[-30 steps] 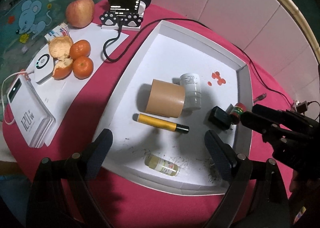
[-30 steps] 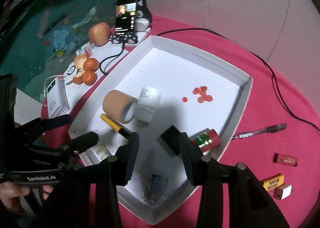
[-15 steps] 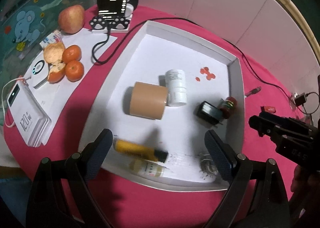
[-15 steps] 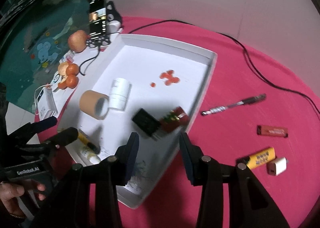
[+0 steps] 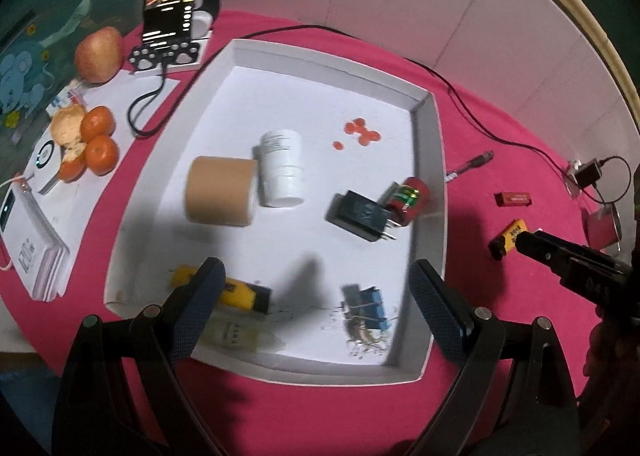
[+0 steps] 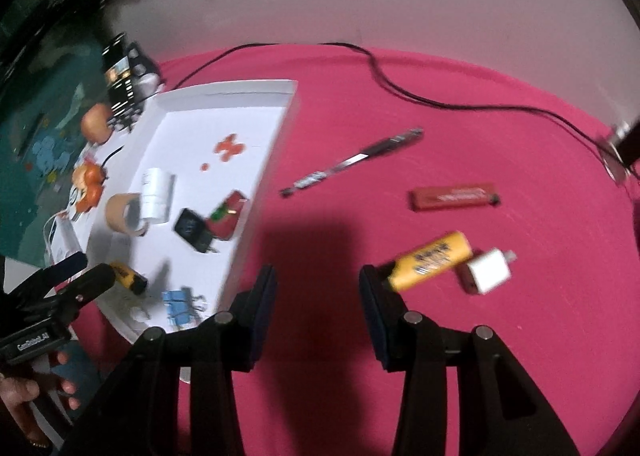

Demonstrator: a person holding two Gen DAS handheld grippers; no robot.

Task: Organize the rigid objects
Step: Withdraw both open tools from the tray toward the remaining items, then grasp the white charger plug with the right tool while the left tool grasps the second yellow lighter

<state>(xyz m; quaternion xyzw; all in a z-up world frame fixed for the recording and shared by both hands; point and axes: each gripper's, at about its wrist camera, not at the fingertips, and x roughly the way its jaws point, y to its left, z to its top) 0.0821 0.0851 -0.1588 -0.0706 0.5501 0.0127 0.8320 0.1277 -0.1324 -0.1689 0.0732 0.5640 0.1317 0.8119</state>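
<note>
On the pink cloth, right of the tray: loose items not yet in the tray.
Right gripper [image 6: 316, 292]: jaws partly apart, nothing between them; only pink tablecloth [image 6: 440, 96] shows in the gap.
Yellow lighter [image 6: 430, 260]: lies on the cloth just beyond the right-hand fingertip, its dark end close to that pad; blur makes contact impossible to judge.
White plug cube [image 6: 490, 271]: touching or just beside the lighter's far end; a reddish piece under it is too smeared to name.
Red lighter [image 6: 454, 198]: farther out on the cloth, apart from the yellow one.
Pen [image 6: 352, 162]: on the cloth between tray wall and red lighter, lying at a slant.
White tray [image 5: 434, 160]: holds tape roll [image 5: 220, 190], white bottle [image 5: 282, 168], black adapter [image 5: 360, 214] against a red-green battery [image 5: 410, 200], blue binder clips [image 5: 366, 306].
Left gripper [image 5: 316, 312]: wide open over the tray's near edge, holding nothing.
Hidden: a yellow marker [image 5: 240, 294] and a pale vial [image 5: 234, 334] are partly covered by the left finger.
Hard to read: right wrist view is motion-blurred; labels illegible.
Cut off: the hand [image 6: 24, 396] carrying the left gripper shows only at the frame edge.
</note>
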